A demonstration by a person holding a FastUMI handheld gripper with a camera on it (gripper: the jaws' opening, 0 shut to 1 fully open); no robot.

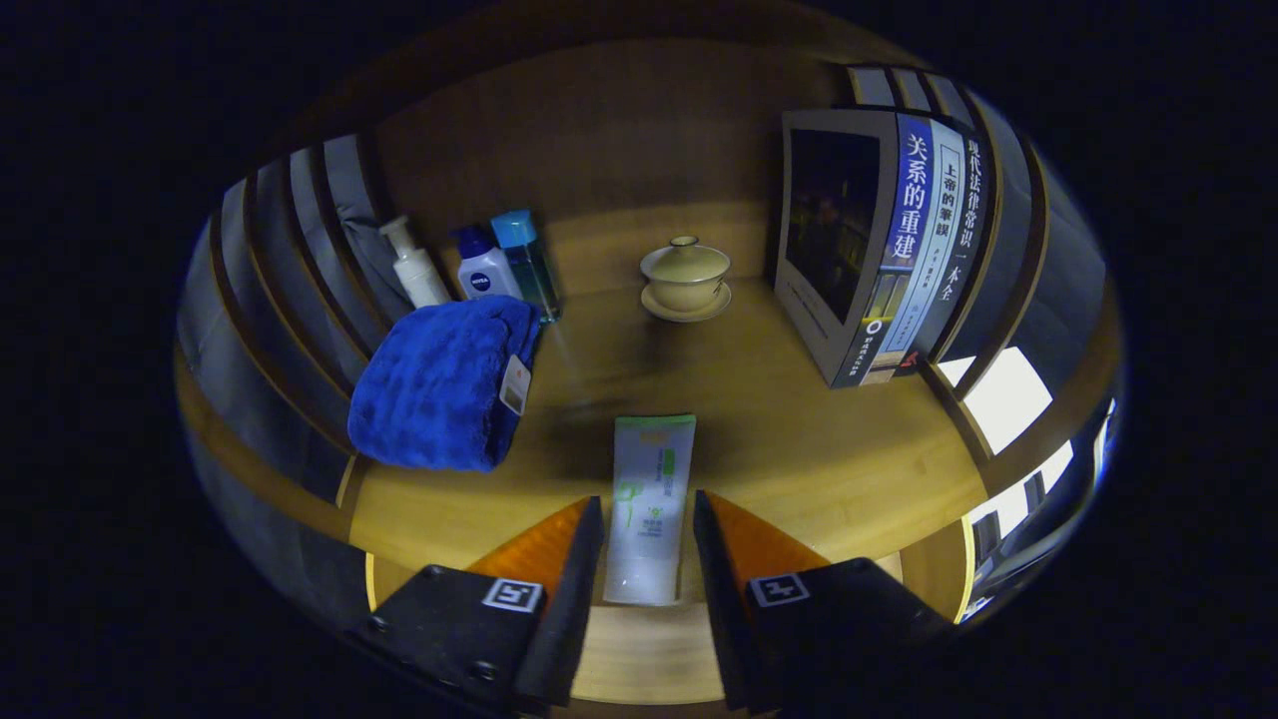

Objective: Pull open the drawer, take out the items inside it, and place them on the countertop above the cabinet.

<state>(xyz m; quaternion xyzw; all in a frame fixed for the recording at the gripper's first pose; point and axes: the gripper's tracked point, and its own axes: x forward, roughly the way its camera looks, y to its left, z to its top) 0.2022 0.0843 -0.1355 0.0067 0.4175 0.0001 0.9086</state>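
While the gripper (649, 524) is standing open around a white tube (651, 504) lying on the countertop (799, 439), a lidded cup (685, 275) is sitting on its saucer (686, 306) beyond.

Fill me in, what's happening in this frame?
A hand-held gripper has its tongs spread either side of a white tube lying on the wooden countertop, with a gap on both sides, so it is not clamped. Beyond it stand a folded blue towel, three bottles, a lidded cup and books.
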